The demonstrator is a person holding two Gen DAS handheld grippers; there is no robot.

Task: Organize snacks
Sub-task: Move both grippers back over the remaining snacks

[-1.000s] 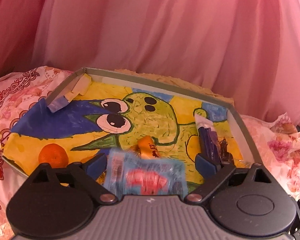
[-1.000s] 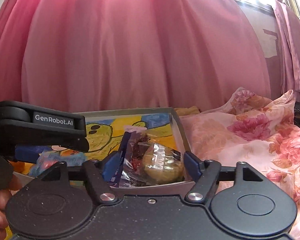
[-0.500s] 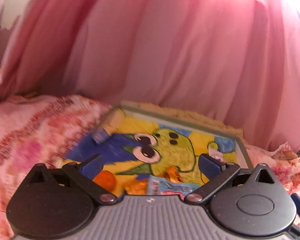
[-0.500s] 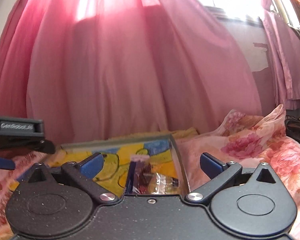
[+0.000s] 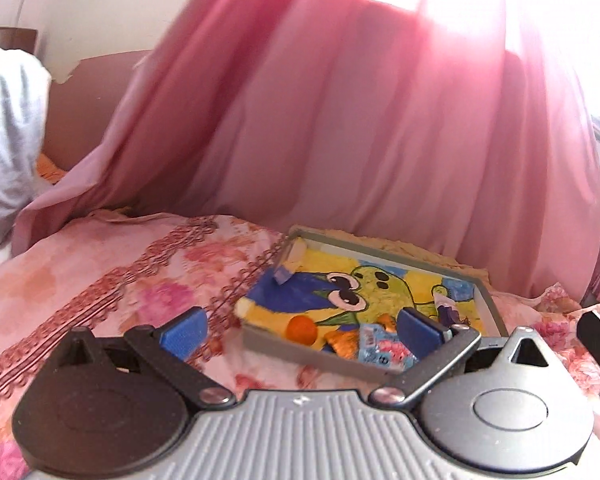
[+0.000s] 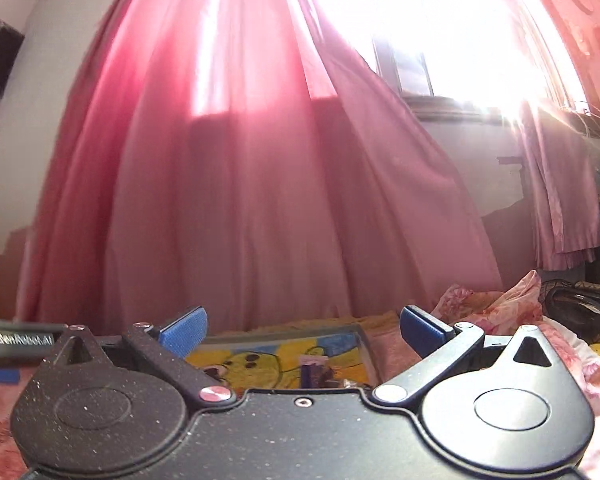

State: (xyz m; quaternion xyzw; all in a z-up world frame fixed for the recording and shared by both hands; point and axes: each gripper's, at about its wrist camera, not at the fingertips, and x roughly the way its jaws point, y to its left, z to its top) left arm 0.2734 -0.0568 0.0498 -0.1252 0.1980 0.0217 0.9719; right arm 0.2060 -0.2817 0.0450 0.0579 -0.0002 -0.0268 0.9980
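A shallow grey tray (image 5: 300,350) with a yellow, green and blue cartoon drawing on its floor lies on a floral bedspread. In it are an orange fruit (image 5: 301,329), gold-wrapped snacks (image 5: 342,342), a light blue packet (image 5: 382,349) and a dark purple packet (image 5: 446,312). My left gripper (image 5: 302,330) is open and empty, held back from the tray's near edge. In the right wrist view the tray (image 6: 365,346) shows low between the fingers, with the purple packet (image 6: 314,372) at its near right. My right gripper (image 6: 302,328) is open and empty, tilted up.
A pink curtain (image 5: 340,120) hangs behind the bed, with a bright window (image 6: 460,32) beyond. The floral bedspread (image 5: 120,280) spreads left of the tray. A white pillow (image 5: 8,140) sits far left. A dark bag (image 6: 580,312) lies at the right. The other gripper's arm (image 6: 20,338) shows at left.
Both grippers have let go of their packets, opened wide and pulled back and up from the tray. The blue packet and the clear cookie packet now lie in the tray.
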